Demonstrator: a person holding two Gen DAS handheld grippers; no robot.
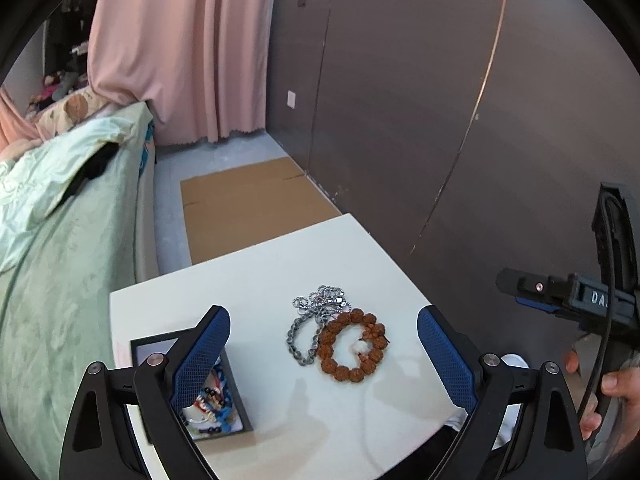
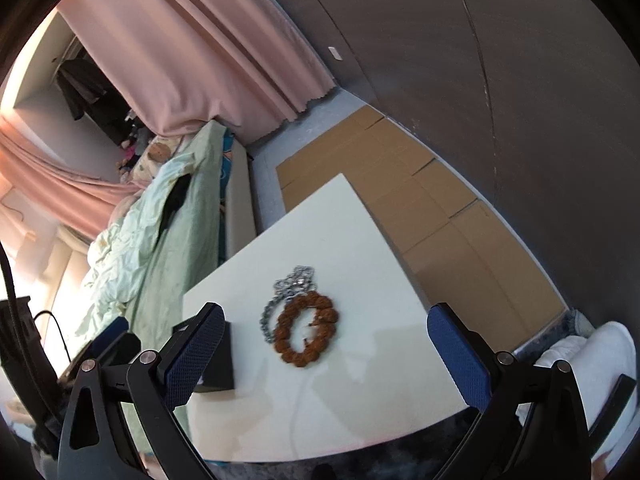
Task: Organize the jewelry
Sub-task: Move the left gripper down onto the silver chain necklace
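White desk [image 1: 280, 264] beside a bed [image 1: 60, 240], cardboard [image 1: 248, 204] on the floor beyond. Mid-desk I see a brown bead bracelet [image 1: 352, 346] touching a tangled silver chain [image 1: 316, 320]. Black box [image 1: 240, 400] at the desk's left edge holds colourful pieces, half hidden behind my left claw [image 1: 320, 364]. Both it and my right claw [image 2: 324, 360] gape wide, empty.

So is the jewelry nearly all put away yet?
Partly. Some colourful pieces already lie in the black tray. Nothing is in hand: the left claw and the right claw are both open and empty. Still left on the white table: the brown bead bracelet and the silver chains touching it.
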